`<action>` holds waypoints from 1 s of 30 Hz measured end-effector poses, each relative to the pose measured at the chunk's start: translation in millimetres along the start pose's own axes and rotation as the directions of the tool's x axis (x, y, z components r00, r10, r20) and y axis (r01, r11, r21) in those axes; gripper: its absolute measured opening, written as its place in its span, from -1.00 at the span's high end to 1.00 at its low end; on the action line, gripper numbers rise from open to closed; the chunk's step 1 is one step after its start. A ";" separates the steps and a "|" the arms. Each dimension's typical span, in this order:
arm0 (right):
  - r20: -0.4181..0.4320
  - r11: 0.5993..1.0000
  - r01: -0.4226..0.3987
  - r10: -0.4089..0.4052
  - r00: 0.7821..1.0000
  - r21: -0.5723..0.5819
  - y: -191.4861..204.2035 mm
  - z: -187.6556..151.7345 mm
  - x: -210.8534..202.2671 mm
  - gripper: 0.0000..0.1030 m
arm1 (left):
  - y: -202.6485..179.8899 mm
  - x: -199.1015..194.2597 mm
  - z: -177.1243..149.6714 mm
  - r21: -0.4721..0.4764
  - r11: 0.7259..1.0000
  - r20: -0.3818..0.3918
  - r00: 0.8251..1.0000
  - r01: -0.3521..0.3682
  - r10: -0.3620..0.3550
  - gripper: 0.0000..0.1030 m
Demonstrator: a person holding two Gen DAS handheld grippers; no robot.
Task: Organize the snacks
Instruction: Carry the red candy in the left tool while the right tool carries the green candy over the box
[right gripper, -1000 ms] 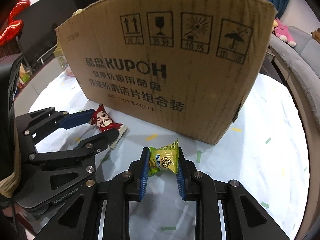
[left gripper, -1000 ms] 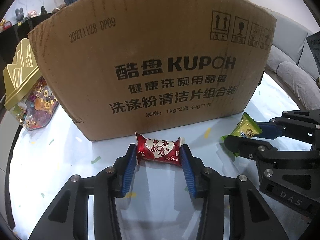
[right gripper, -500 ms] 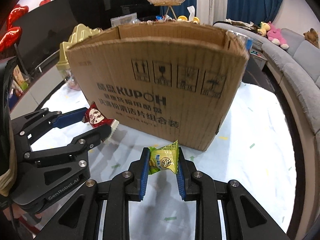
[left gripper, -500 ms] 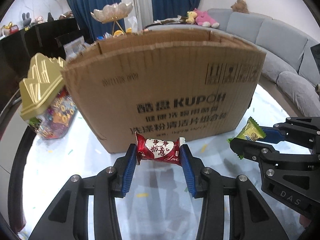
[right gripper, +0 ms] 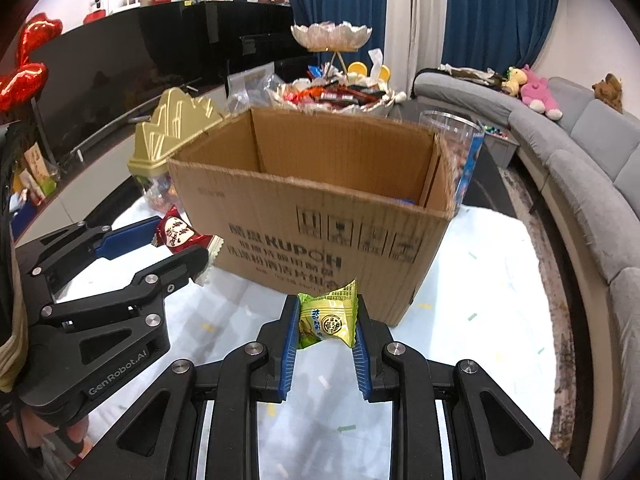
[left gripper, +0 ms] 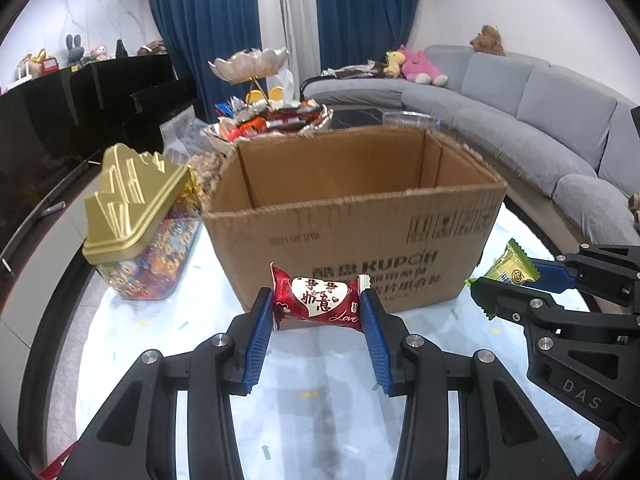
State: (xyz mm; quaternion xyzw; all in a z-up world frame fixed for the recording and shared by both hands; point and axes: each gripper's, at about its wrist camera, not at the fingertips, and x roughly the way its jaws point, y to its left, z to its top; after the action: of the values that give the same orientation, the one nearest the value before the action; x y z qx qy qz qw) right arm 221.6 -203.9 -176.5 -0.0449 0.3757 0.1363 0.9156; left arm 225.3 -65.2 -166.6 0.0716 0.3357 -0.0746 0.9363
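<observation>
With the left gripper (left gripper: pixel 316 312) clamped on the red candy (left gripper: pixel 318 300) and the right gripper (right gripper: pixel 326 326) on the green candy (right gripper: pixel 328 320), each carries forward over the near wall of the cardboard box (left gripper: pixel 352 220) ahead before releasing inside.

Both grippers risen; cardboard box (left gripper: pixel 356 236) open top now visible below.
</observation>
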 end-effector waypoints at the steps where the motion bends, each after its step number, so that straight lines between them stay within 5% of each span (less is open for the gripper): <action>1: 0.005 1.000 0.001 -0.001 1.000 0.001 -0.1 2.3 -2.7 0.50 | 2.0 -2.2 2.6 -0.004 1.000 0.004 1.000 -0.004 0.004 0.16; 17: 0.088 0.998 0.056 -0.059 0.994 0.040 9.3 48.8 -45.5 0.50 | 22.3 -49.8 46.5 -0.051 0.997 0.093 0.994 -0.051 0.056 0.16; 30: 0.123 0.993 0.089 -0.098 0.988 0.079 4.1 91.9 -42.3 0.50 | 35.7 -41.1 90.3 -0.062 0.996 0.131 0.989 -0.063 0.070 0.16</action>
State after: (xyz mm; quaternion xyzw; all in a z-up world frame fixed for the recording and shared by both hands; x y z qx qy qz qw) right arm 253.7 -192.2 -81.2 -0.0202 0.3188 0.0820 0.9440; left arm 256.4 -43.0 -68.3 0.0507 0.2721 -0.0383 0.9602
